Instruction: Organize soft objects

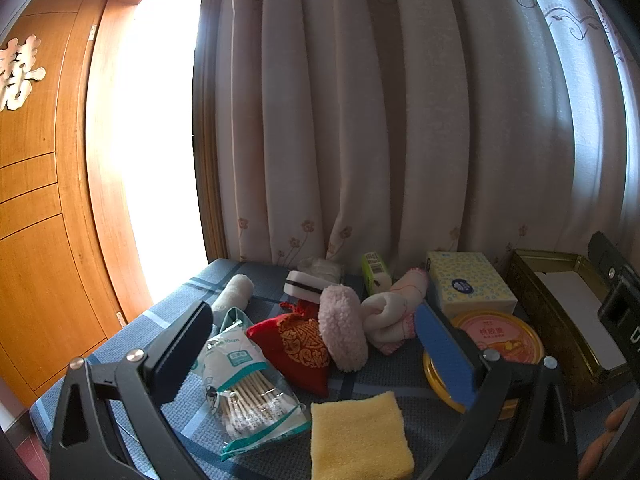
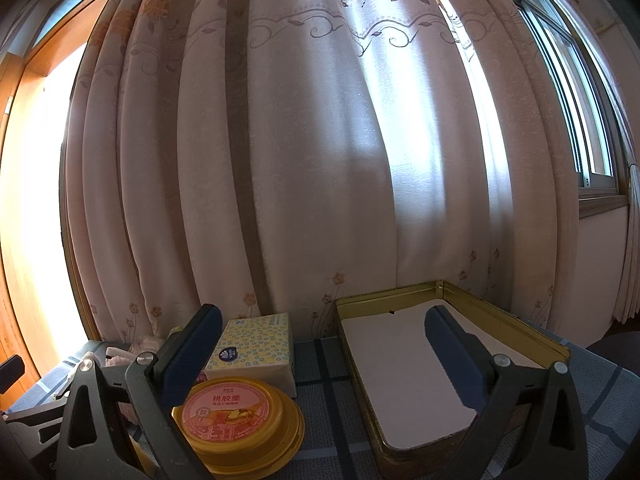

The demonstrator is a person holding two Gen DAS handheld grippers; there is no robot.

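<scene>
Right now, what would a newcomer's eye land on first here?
Probably the red pouch with gold embroidery, mid-table between the open left tongs, beside the pink fluffy pad. Then the yellow sponge nearest the camera, and the open gold tin at right, holding only its white liner.

Your left claw's [image 1: 316, 344] right finger hides part of the yellow tub [image 1: 500, 344], and the yellow sponge [image 1: 360, 436] runs off the bottom edge. In the right wrist view the gold tin's [image 2: 504, 320] near corner sits behind a finger, and the print on the tissue pack [image 2: 256, 348] is too small to read.
</scene>
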